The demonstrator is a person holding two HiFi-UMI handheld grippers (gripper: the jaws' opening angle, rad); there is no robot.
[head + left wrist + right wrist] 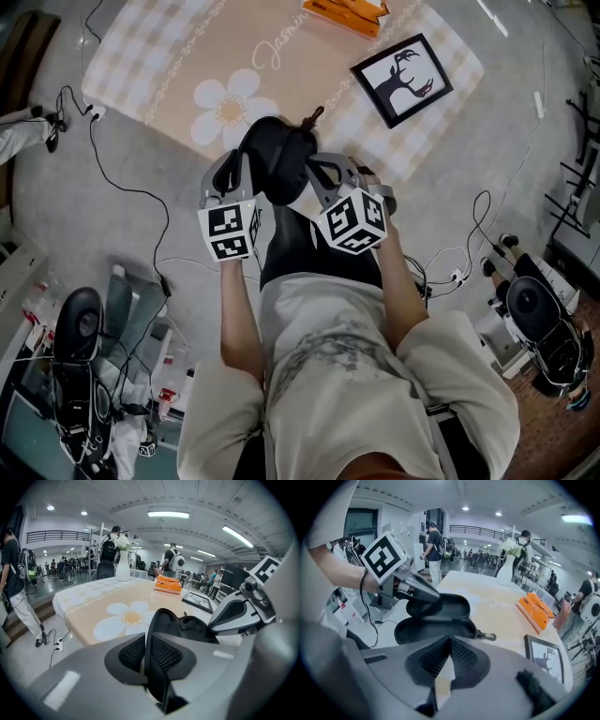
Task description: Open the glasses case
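Note:
A black glasses case (277, 164) hangs open between my two grippers at the table's near edge. In the left gripper view, my left gripper (149, 656) is shut on the thin rim of the raised lid (161, 625). The right gripper view shows both shells of the case (436, 620) spread apart and empty, with a small metal clip (487, 636) at one end. My right gripper (450, 644) has its pads together right at the lower shell's rim. From the head view, the left gripper (239, 173) and the right gripper (319, 178) flank the case.
The table (187, 56) carries a checked cloth with a daisy print. On it lie a framed deer picture (403, 78) and an orange box (349, 14); a white vase (123, 564) stands farther back. Cables (131, 192) run across the floor at the left. People stand in the hall behind.

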